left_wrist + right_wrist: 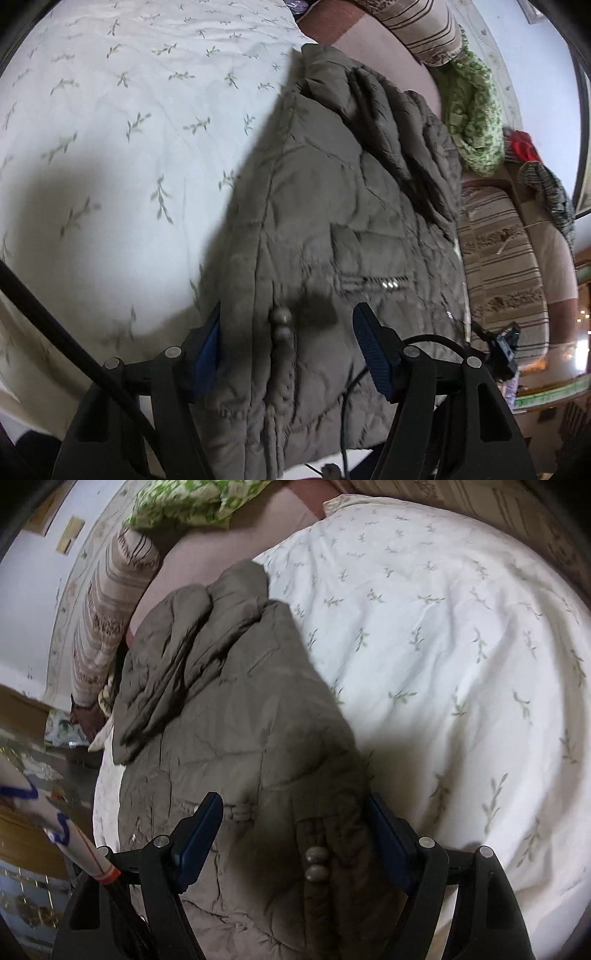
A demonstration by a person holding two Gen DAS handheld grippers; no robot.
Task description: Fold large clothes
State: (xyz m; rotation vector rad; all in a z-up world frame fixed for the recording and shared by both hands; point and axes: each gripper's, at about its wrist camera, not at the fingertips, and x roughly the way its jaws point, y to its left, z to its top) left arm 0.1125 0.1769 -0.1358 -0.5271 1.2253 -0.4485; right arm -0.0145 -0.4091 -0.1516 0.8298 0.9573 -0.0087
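Note:
A large olive-brown quilted jacket [325,206] lies folded lengthwise on a white bedspread with green leaf sprigs [110,129]. Its sleeves lie bunched on the far end. My left gripper [286,347] is open, with its jaws wide apart on either side of the jacket's near hem, where two round toggle beads [281,323] sit. In the right wrist view the same jacket [229,709] runs away from me on the bedspread [461,646]. My right gripper [295,830] is open around the near hem and two beads [316,864].
Striped bolster pillows [495,266] and a green patterned cloth [472,114] lie along the bed's far side. A red item [522,144] sits by the wall. A striped pillow [107,616] and a green cloth [192,498] show in the right wrist view.

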